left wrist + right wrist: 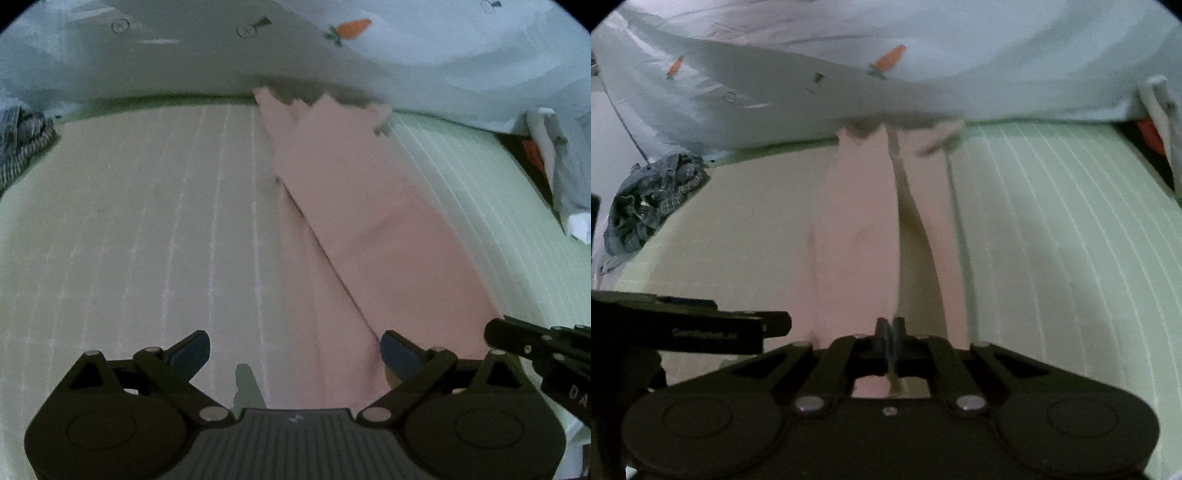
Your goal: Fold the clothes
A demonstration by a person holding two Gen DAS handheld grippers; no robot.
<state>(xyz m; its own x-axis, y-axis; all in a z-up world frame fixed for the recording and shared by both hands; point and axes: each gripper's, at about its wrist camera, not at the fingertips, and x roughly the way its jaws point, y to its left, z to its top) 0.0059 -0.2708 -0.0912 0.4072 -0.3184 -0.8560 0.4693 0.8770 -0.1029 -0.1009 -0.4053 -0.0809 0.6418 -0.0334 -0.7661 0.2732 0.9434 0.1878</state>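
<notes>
Two grippers work a pink garment on the mat. Left gripper gapes wide over it. Right gripper is clamped on its edge.

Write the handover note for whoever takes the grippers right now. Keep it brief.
Left gripper: open, holding nothing, low over the near end of the pink garment.
Right gripper: shut on the garment's near edge.
The garment lies stretched lengthwise on the striped mat, its far end reaching under the carrot-print sheet. A crumpled dark cloth sits at the mat's far left.
Done: laid out long. Left: the cross folds.
</notes>
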